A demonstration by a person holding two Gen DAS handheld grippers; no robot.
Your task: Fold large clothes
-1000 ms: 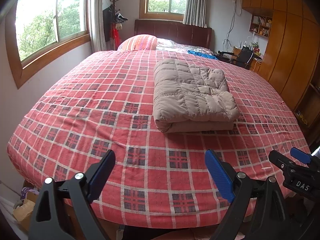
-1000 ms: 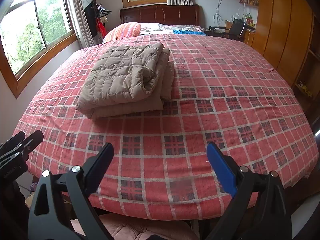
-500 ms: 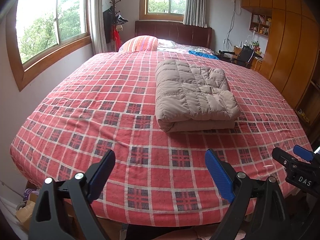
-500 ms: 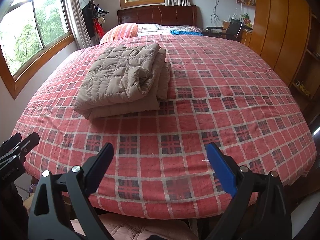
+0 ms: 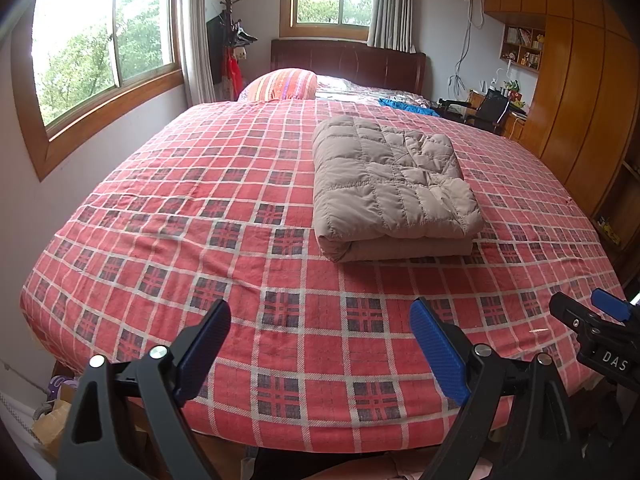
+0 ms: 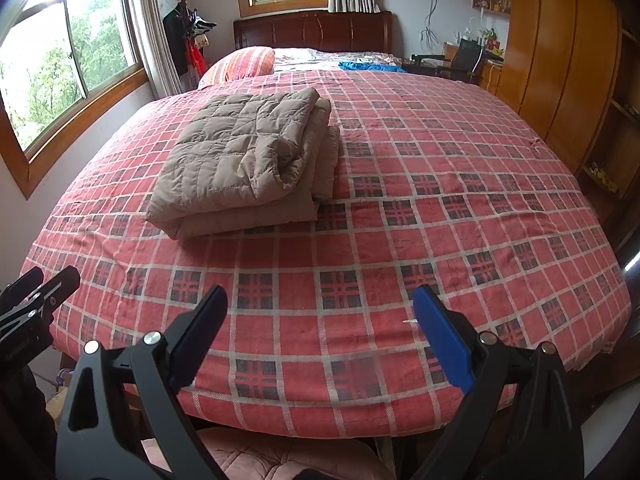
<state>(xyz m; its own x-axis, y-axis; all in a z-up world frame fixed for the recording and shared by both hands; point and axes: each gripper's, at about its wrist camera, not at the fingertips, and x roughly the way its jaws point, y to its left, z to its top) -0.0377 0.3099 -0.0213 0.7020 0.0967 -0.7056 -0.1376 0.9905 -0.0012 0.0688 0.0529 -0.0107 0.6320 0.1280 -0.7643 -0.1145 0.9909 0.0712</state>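
Left gripper [image 5: 320, 340]: jaws spread wide, nothing between them, held over the bed's [image 5: 160, 208] near edge. Folded beige jacket [image 5: 390, 188]: flat on the plaid cover, well beyond the jaws, nearer the right-hand jaw. Right gripper [image 5: 592, 320]: tips just beside the right-hand jaw, at frame edge.

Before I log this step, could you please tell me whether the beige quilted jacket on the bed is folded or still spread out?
Folded. The jacket lies as a compact stack of layers on the bed, neither tool touching it.
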